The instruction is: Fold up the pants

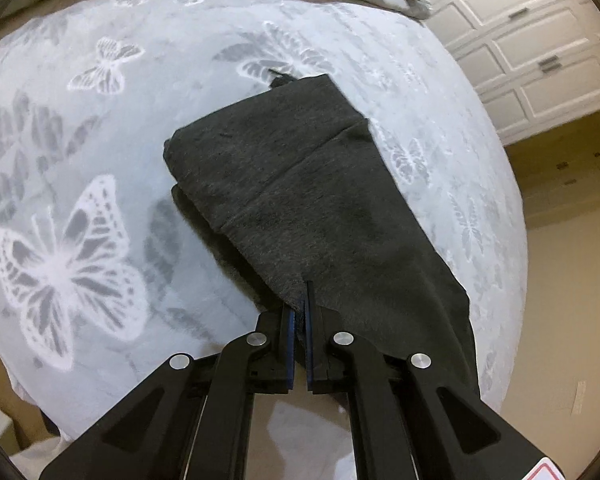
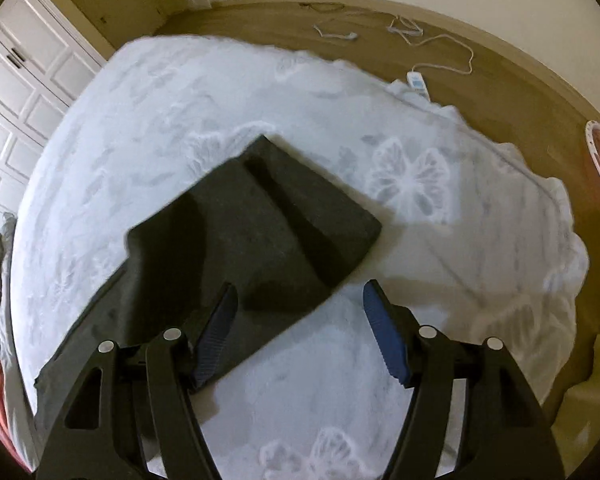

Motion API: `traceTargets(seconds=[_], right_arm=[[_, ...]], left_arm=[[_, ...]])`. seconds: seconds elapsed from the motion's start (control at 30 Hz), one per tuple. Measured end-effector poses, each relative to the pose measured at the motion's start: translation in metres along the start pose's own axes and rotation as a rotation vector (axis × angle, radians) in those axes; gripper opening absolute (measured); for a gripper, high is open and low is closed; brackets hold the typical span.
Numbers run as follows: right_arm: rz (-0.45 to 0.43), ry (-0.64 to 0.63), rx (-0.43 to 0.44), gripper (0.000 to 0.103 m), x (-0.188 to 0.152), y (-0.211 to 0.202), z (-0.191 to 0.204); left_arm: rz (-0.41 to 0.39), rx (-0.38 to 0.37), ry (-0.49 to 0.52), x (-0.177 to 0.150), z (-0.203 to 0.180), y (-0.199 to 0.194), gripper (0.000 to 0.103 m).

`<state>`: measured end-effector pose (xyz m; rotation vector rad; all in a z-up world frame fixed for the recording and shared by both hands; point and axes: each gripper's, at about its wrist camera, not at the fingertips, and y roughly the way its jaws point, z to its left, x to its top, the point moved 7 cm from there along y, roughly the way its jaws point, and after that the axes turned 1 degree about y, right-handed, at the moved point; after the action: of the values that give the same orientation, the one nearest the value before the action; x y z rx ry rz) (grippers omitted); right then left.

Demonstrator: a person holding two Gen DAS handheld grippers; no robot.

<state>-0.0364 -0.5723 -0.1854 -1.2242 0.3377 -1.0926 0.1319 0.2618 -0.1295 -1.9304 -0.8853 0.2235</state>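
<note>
Pants (image 1: 300, 184) on bed (image 1: 100, 160), dark, already doubled over, one end trailing toward near edge. Left gripper (image 1: 303, 300) pinched tight on near hem; right gripper (image 2: 300, 312) spread wide, holding nothing, hovering over near corner of folded part, apparently not touching, though blur makes that unsure. For a clean fold: keep hem taut, close right on matching corner, lift both together, lay edge to edge, smooth ridge across middle. Count: one pants, two grippers, one bed, one wardrobe (image 1: 532, 52), two cords (image 2: 420, 40) on floor (image 2: 500, 100).
</note>
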Motion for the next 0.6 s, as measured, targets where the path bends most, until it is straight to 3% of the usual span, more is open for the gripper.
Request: traceTargets(seconds=[0.07, 0.1, 0.13, 0.2, 0.27, 0.33, 0.4, 0.43, 0.5, 0.57, 0.6], right_arm=[[-0.038, -0.032, -0.016, 0.049, 0.008, 0.004, 0.005], [-0.054, -0.045, -0.013, 0.013, 0.011, 0.004, 0.007], [-0.058, -0.052, -0.021, 0.006, 0.011, 0.002, 0.012], [-0.137, -0.078, 0.021, 0.006, 0.024, -0.022, 0.023], [-0.274, -0.123, 0.051, 0.002, 0.040, -0.059, 0.032], [-0.365, -0.160, -0.032, 0.002, 0.055, -0.070, 0.027], [-0.311, -0.166, -0.182, 0.001, 0.058, -0.040, 0.004], [-0.208, -0.124, -0.196, 0.001, 0.052, -0.010, -0.016], [-0.127, -0.046, -0.181, 0.001, 0.046, 0.008, -0.037], [-0.177, -0.011, -0.149, 0.006, 0.053, -0.011, -0.040], [-0.223, -0.008, -0.127, 0.013, 0.056, -0.025, -0.034]], left_arm=[[-0.005, 0.009, -0.018, 0.001, 0.001, 0.003, 0.002], [-0.010, 0.013, -0.019, 0.002, 0.000, 0.004, 0.002], [-0.016, 0.016, -0.017, 0.002, -0.002, 0.005, 0.002], [-0.034, 0.023, -0.009, 0.004, -0.002, 0.003, 0.002], [-0.038, 0.037, -0.003, 0.005, -0.002, 0.005, 0.002], [-0.026, 0.053, -0.005, 0.005, 0.002, 0.010, 0.002], [-0.009, 0.075, -0.004, 0.004, 0.005, 0.016, 0.002], [-0.006, 0.080, -0.002, 0.004, 0.005, 0.019, 0.002], [-0.003, 0.086, 0.004, 0.003, 0.006, 0.020, 0.003], [-0.008, 0.089, 0.000, 0.003, 0.007, 0.019, 0.005], [-0.011, 0.094, -0.002, 0.003, 0.007, 0.018, 0.005]])
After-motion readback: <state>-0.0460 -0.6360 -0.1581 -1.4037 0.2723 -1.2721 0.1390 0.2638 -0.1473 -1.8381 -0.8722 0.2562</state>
